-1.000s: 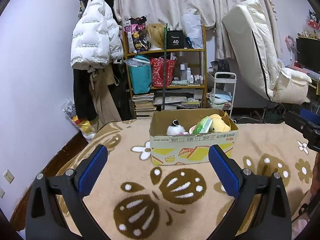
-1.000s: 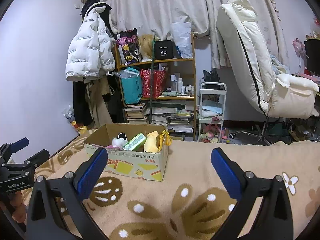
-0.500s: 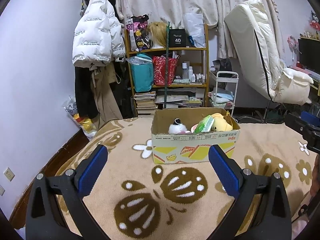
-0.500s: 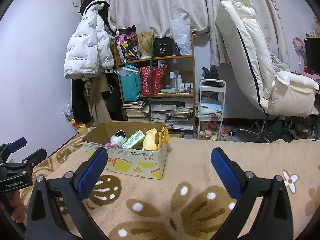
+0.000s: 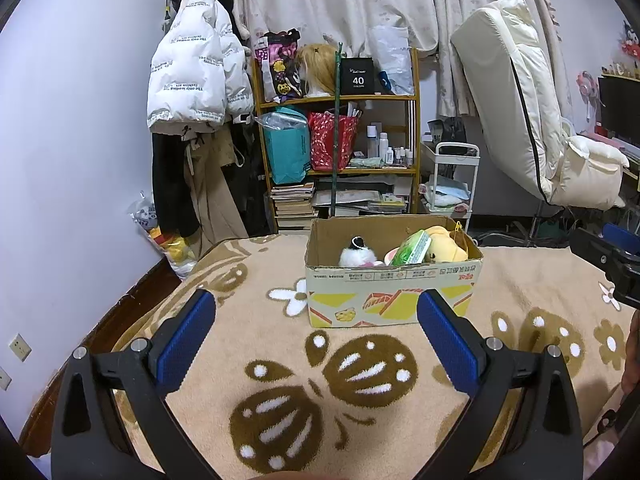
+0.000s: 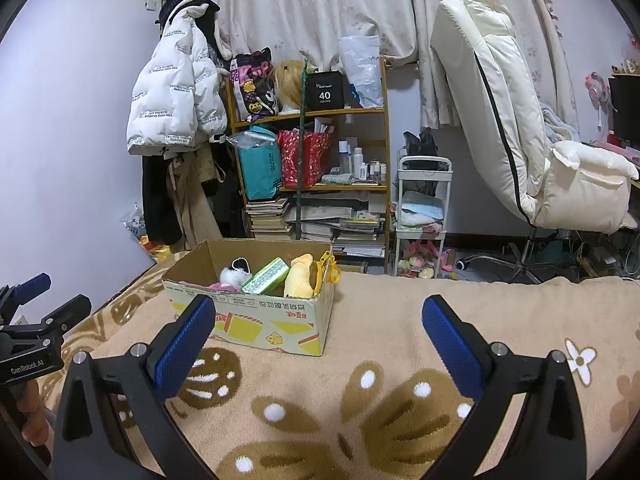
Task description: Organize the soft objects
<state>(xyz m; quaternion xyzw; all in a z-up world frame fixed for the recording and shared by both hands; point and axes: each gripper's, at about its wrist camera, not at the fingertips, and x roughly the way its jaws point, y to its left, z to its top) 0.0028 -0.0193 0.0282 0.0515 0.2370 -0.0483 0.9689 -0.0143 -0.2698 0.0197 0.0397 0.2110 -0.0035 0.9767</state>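
An open cardboard box [image 5: 394, 296] [image 6: 256, 322] stands on the beige patterned blanket [image 5: 280, 360]. Inside lie a white-and-black plush [image 5: 358, 254] [image 6: 236, 274], a green tissue pack [image 5: 412, 248] [image 6: 266, 276] and a yellow plush [image 5: 444, 246] [image 6: 300, 280]. My left gripper [image 5: 316, 336] is open and empty, held above the blanket in front of the box. My right gripper [image 6: 320, 340] is open and empty, to the right of the box. The left gripper shows at the left edge of the right wrist view [image 6: 30, 320].
Beyond the bed stand a wooden shelf [image 5: 340, 152] with bags and books, a hanging white puffer jacket [image 5: 192, 76], a small white cart [image 6: 422, 216] and a cream recliner chair [image 6: 520, 136]. The blanket's left edge drops beside the wall [image 5: 60, 200].
Both grippers have drawn back and risen slightly; the box sits a little farther and lower in view. Both stay open and empty.
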